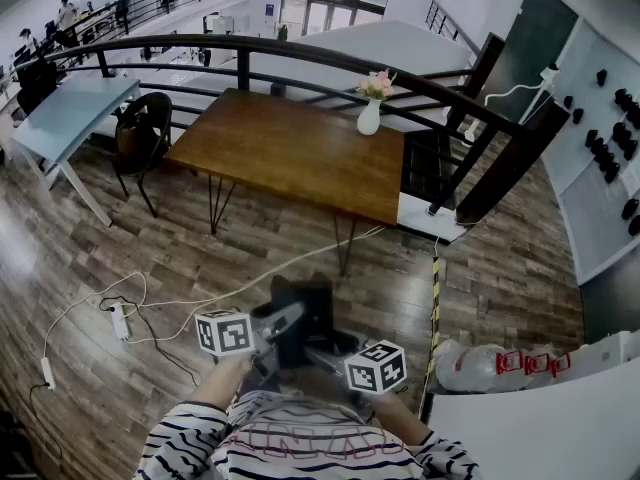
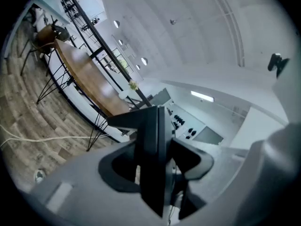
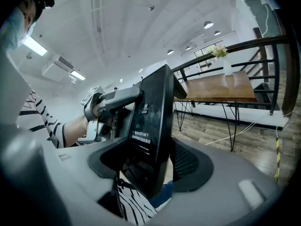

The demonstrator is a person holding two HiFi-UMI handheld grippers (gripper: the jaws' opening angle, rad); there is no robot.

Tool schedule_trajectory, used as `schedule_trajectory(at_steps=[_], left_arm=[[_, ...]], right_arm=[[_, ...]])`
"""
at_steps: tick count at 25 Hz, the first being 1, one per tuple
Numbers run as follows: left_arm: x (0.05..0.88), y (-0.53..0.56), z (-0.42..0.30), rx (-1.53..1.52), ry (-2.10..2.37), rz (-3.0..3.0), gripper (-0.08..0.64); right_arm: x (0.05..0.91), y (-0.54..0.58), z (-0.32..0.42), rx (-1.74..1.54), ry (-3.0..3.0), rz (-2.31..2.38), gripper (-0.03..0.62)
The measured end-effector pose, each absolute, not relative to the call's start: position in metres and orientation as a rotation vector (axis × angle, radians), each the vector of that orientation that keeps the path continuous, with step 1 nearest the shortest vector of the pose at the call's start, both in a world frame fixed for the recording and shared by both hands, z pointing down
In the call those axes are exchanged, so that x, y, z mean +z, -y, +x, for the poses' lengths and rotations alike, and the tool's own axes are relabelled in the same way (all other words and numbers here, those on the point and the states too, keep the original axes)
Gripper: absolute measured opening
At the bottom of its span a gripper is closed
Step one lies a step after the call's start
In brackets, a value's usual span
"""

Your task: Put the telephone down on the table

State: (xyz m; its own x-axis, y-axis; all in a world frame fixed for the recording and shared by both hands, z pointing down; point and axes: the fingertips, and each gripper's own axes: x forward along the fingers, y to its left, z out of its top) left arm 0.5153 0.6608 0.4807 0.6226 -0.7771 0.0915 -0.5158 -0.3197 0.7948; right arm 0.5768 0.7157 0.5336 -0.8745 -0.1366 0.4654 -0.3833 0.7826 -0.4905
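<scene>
The telephone (image 1: 303, 313) is a flat black slab held in the air over the wooden floor, close to my body. My left gripper (image 1: 288, 320) is shut on one side of it and my right gripper (image 1: 322, 351) on the other. In the left gripper view the telephone (image 2: 153, 159) stands edge-on between the jaws. The right gripper view shows its labelled face (image 3: 150, 126) between the jaws, with the left gripper (image 3: 113, 102) clamped on its far edge. The brown wooden table (image 1: 290, 158) stands a few steps ahead, with a white vase of flowers (image 1: 370, 116) at its far right.
A dark chair (image 1: 140, 133) and a pale blue desk (image 1: 65, 113) stand left of the table. White cables and a power strip (image 1: 120, 320) lie on the floor. A black railing (image 1: 300, 48) runs behind the table. A white counter (image 1: 540, 428) is at the lower right.
</scene>
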Motion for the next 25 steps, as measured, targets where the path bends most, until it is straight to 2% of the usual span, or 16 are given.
schedule_trajectory(at_steps=[11, 25], left_arm=[[0.486, -0.613, 0.476, -0.404, 1.027, 1.976, 0.216], [0.480, -0.472, 0.294, -0.401, 1.045, 1.967, 0.210]], right_arm=[[0.535, -0.666, 0.539, 0.852, 2.581, 0.402, 0.285], [0.530, -0.523, 0.357, 0.889, 2.583, 0.371, 0.288]])
